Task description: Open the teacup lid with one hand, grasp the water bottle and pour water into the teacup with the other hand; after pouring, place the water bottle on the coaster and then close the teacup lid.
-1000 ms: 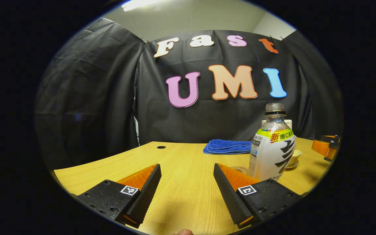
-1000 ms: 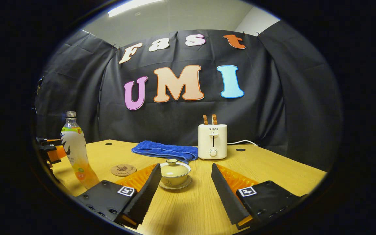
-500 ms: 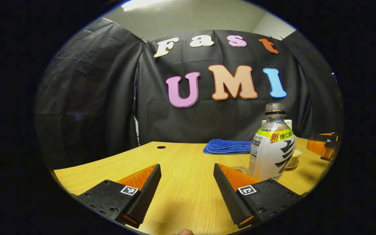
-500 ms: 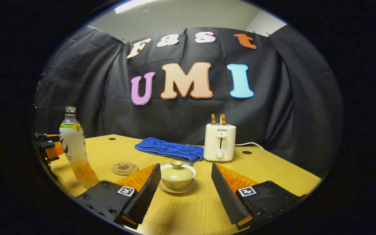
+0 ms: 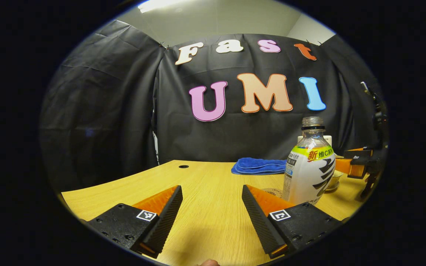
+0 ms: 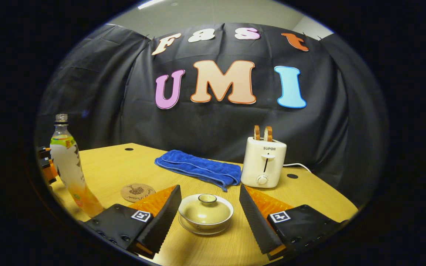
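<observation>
On the left of the bench [image 6: 301,192] the left claw [image 5: 212,207] hangs low over bare wood, its fingers spread wide with nothing between them. Just right of it and a little farther back stands the bottle [image 5: 309,166], upright and uncapped, with the edge of the coaster [image 5: 272,191] peeking out at its foot. In the right gripper view, the bottle [image 6: 68,162] stands at the far left and the coaster [image 6: 137,192] lies flat beside it, apart from it. Next comes the right claw [image 6: 210,210], wide open, with the teacup [image 6: 205,215] on its saucer sitting in the gap, touched by neither finger. Its lid [image 6: 206,207] is on. Behind lie a blue towel [image 6: 198,169] and, farther right, a white toaster [image 6: 263,162].
</observation>
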A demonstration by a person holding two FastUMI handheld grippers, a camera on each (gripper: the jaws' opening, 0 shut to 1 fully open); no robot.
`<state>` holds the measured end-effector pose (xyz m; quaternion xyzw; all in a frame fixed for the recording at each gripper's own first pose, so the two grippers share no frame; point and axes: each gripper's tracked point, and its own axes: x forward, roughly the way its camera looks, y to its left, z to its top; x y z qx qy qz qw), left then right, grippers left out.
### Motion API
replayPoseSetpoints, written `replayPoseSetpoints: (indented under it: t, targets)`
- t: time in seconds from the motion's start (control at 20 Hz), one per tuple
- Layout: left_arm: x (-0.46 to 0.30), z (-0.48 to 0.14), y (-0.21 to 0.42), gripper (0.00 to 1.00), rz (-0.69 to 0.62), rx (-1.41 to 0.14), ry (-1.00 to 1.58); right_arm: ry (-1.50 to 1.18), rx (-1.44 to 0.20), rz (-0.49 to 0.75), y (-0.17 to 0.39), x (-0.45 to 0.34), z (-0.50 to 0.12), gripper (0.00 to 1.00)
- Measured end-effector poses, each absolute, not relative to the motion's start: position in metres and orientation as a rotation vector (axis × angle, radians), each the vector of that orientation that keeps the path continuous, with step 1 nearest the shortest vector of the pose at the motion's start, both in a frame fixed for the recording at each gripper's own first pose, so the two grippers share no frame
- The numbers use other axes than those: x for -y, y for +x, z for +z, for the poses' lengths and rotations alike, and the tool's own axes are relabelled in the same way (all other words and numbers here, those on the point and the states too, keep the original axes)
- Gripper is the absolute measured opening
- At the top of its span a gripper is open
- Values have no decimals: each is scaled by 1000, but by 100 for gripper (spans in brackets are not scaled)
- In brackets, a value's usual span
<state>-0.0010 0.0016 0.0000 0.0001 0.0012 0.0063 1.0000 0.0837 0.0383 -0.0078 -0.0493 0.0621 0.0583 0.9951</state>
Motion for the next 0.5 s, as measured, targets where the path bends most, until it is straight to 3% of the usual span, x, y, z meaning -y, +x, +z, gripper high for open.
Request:
replayPoseSetpoints:
  t: [0.1, 0.3, 0.4, 0.5]
  targets:
    - [-2, 0, -1, 94, 12, -2, 1, -75, -146, 114, 89, -39, -13, 100]
    - [-2, 0, -1, 94, 12, -3, 0, -51, -189, 102, 107, -36, -27, 96]
    - [-2, 0, -1, 94, 12, -3, 0, -53, -201, 99, 103, -34, -27, 79]
    - [-2, 0, -1, 94, 12, -3, 0, -69, -203, 104, 104, -36, -26, 77]
